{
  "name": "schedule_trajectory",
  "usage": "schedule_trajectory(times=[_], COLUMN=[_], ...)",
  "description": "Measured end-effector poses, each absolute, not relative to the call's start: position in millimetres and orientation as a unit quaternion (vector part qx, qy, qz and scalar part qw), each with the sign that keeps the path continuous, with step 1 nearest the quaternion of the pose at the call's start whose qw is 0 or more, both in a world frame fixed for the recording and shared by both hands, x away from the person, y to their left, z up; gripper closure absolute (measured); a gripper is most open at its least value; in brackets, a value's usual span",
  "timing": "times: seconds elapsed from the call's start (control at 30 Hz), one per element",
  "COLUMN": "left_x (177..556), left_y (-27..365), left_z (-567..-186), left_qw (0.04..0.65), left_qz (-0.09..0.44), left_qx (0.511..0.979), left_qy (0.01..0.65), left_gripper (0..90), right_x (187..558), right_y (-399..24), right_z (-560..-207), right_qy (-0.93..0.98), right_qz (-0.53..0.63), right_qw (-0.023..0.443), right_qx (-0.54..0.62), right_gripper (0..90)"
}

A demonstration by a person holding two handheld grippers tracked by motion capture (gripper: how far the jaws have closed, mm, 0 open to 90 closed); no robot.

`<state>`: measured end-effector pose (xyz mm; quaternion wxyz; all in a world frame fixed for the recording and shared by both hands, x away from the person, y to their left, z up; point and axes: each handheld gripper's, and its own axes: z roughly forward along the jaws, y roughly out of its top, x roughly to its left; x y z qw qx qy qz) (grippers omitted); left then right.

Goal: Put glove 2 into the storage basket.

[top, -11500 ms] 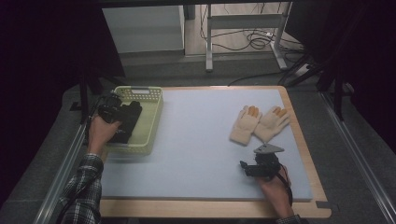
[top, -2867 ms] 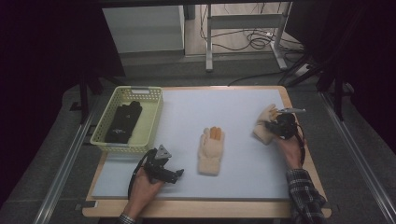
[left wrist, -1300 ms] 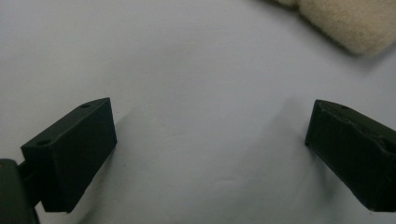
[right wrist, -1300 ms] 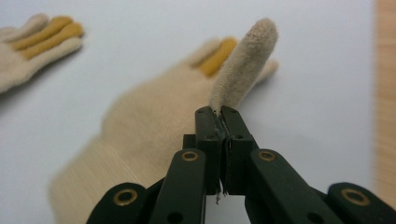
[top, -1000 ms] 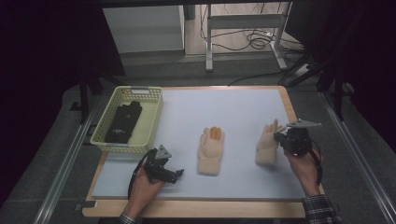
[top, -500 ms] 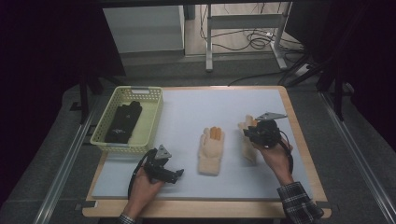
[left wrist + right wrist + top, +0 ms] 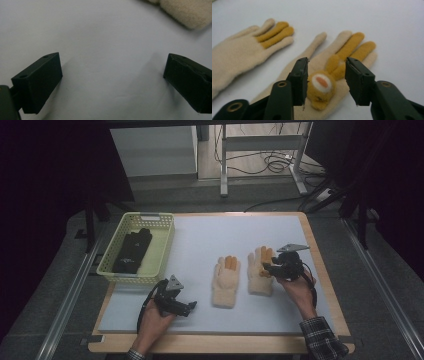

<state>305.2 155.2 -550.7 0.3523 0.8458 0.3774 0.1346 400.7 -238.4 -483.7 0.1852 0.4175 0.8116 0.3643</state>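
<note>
Two cream gloves with orange fingers lie palm-flat side by side on the pale mat [image 7: 200, 240]: one glove [image 7: 226, 281] in the middle, the other glove [image 7: 259, 276] just right of it. My right gripper [image 7: 266, 268] hovers low over that second glove [image 7: 352, 48]. Its jaws are open on either side of an orange rabbit patch [image 7: 322, 86] sewn on the glove; the left jaw is close against the patch. The first glove [image 7: 239, 53] lies beyond. My left gripper [image 7: 191, 306] rests open near the front edge, and a glove cuff [image 7: 185, 12] lies past its gripper [image 7: 112, 82].
A pale yellow basket [image 7: 150, 216] sits at the mat's left rear and holds black gloves [image 7: 132, 251]. The wooden table edge [image 7: 220, 344] frames the mat. Bare mat stretches behind the gloves and along the front.
My right gripper carried the second glove leftward from the mat's right side until it lay beside the middle glove. The left gripper has stayed put.
</note>
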Motion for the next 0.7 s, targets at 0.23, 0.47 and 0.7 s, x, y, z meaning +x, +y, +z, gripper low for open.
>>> schedule_trajectory(times=[0.23,0.47,0.7], left_x=[305.3,305.3,305.3], left_y=[155.4,155.4,155.4], left_z=[-550.6,-550.6,-550.6], left_qw=[0.351,0.351,0.351], left_qz=[0.135,0.135,0.135], left_qx=[0.847,0.847,0.847], left_qy=[0.376,0.376,0.376], left_gripper=[1.8,1.8,1.8], right_x=[401.2,403.3,399.6], right_y=[-236.6,-228.8,-228.9], right_z=[-503.6,-523.8,-522.0], right_qy=[0.824,0.839,0.831], right_qz=[0.361,0.342,0.343], right_qw=[0.177,0.188,0.195], right_qx=[0.399,0.380,0.393], right_gripper=[40.1,41.1,57.6])
